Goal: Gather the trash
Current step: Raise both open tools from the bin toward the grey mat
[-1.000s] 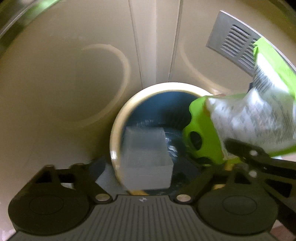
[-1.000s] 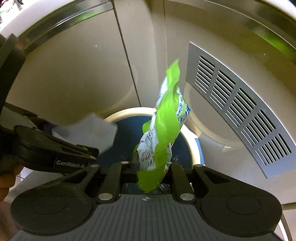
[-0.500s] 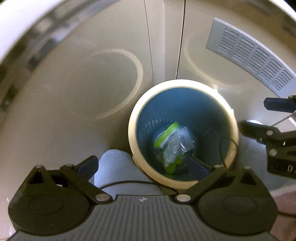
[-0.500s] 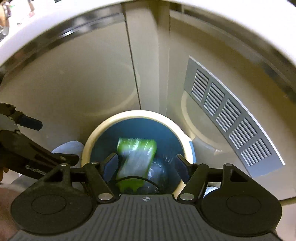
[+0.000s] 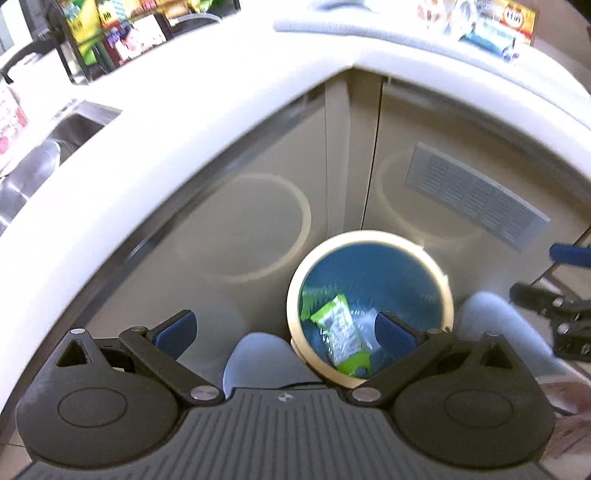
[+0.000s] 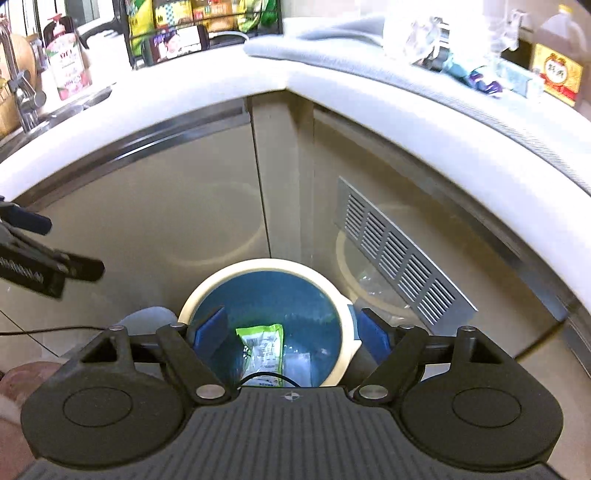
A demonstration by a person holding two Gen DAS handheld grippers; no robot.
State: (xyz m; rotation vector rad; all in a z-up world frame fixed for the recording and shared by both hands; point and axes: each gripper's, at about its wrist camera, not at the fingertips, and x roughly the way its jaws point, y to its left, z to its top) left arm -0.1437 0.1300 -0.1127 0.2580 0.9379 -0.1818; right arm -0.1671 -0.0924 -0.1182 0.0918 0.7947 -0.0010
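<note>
Left wrist view: looking steeply down at a round bin, cream rim, blue inside, standing on the floor in the corner where two beige cabinet fronts meet. At the bottom of the bin, a green-and-white wrapper lying flat, with something clear and crinkled just beside it, possibly a plastic box or film, too blurred to call. Left gripper spread wide, blue pads far apart, nothing between them; right-hand pad overlapping the bin's opening in the frame. Pale slippers on the floor close against the bin. At the right edge, the right gripper, dark and partly cut off. Above, a white countertop curving round, a steel sink at left, a grey louvred vent on the right cabinet front.

Right wrist view: same bin from nearer its front, wrapper resting inside on the bottom, printed face up. Right gripper with jaws opening, blue pads either side of the bin's mouth, holding nothing. Thin black cable looping just ahead of the gripper body. Left gripper entering from the left edge, above the floor. Vent to the right, a grey cloth and packets on the countertop above.
</note>
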